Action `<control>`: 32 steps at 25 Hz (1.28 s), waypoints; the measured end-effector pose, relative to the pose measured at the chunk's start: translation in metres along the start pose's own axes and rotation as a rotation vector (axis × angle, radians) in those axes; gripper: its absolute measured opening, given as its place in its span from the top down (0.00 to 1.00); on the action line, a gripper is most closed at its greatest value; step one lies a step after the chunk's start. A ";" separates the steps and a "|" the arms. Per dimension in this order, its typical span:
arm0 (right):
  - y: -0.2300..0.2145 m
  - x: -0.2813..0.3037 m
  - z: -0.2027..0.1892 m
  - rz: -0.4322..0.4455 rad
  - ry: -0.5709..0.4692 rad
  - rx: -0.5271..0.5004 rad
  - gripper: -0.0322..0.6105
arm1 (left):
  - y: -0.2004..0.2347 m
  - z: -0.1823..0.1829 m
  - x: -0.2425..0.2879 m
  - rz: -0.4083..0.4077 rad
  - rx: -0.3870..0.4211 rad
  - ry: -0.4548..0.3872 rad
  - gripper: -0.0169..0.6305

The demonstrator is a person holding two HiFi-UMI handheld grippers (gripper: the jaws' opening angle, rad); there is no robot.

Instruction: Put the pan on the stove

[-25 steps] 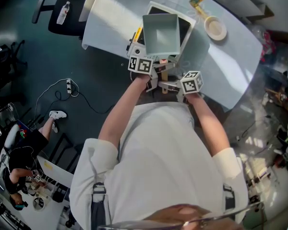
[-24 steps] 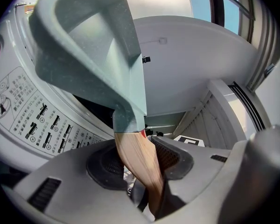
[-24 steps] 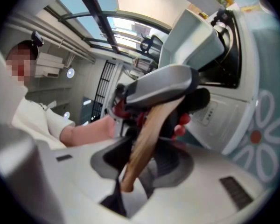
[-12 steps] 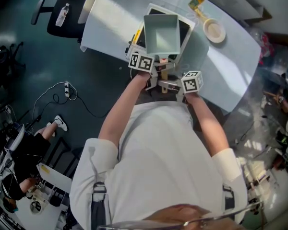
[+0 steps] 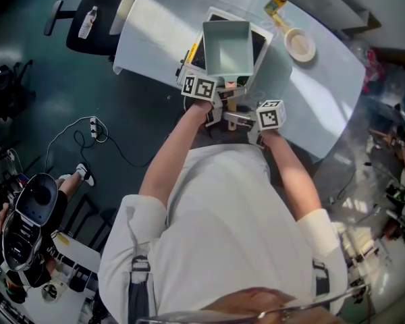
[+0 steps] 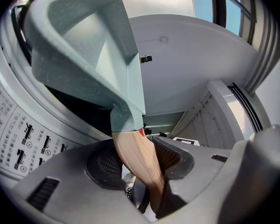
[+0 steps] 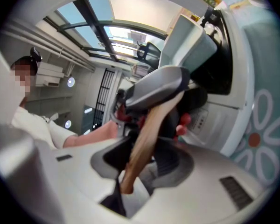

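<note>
Pan handle (image 6: 130, 146) inside left tool (image 6: 137, 162)

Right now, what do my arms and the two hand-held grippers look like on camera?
Both arms come out of short white sleeves. The left hand-held gripper and right hand-held gripper are light grey moulded plastic, with dark, finely textured oval pads set into the jaws. Each carries a white cube printed with black square markers.
</note>
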State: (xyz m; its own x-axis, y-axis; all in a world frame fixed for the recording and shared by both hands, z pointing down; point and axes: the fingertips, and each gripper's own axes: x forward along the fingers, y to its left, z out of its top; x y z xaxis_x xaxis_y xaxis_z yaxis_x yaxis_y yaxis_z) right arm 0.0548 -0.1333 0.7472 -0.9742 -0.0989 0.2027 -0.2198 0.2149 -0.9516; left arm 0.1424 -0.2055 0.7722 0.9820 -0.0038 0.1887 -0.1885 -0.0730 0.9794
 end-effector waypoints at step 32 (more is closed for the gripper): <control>-0.006 -0.042 0.029 -0.221 -0.159 -0.116 0.54 | -0.003 0.004 -0.053 0.147 0.078 -0.085 0.52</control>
State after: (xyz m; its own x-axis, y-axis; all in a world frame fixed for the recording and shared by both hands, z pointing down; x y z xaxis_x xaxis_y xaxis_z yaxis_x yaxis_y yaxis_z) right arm 0.0981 -0.1589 0.7380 -0.8838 -0.3046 0.3551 -0.4393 0.2794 -0.8538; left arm 0.0907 -0.2090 0.7588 0.9418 -0.1039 0.3196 -0.3321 -0.1421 0.9325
